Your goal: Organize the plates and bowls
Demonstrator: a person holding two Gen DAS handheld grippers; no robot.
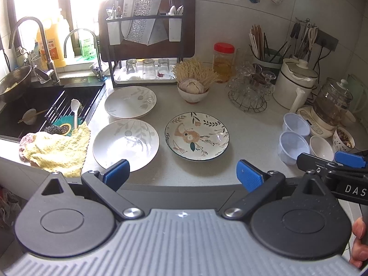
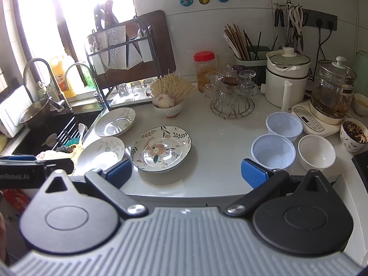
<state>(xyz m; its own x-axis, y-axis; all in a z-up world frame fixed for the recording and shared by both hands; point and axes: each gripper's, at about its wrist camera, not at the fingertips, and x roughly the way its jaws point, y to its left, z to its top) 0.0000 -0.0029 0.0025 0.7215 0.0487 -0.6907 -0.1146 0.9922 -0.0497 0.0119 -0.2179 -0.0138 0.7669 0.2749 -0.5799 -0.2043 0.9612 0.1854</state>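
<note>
From the left wrist, the left gripper (image 1: 182,174) is hovering at the near edge of the counter (image 1: 241,124) with its blue pads spread wide, holding and touching nothing. Just beyond it the floral plate (image 1: 197,136) is lying flat and upright, empty. To its left two white plates are sitting one behind the other, the near white plate (image 1: 125,144) and the far white plate (image 1: 130,102), both empty and facing up. Far behind, a small bowl (image 1: 192,92) is holding garlic and pale noodles. At the right, two clear plastic bowls (image 1: 293,146) and a white bowl (image 1: 321,147) are standing empty, close together. The right gripper (image 1: 331,158) is reaching in from the right edge near them; how far open it is cannot be told here.

From the right wrist, the right gripper (image 2: 186,173) is also gaping wide, gripping nothing, with the floral plate (image 2: 162,148) just beyond its left pad. The plastic bowls (image 2: 273,150) and white bowl (image 2: 317,151) are sitting empty to the right. A patterned cup (image 2: 354,135) beside them is holding dark flecked contents.
</note>
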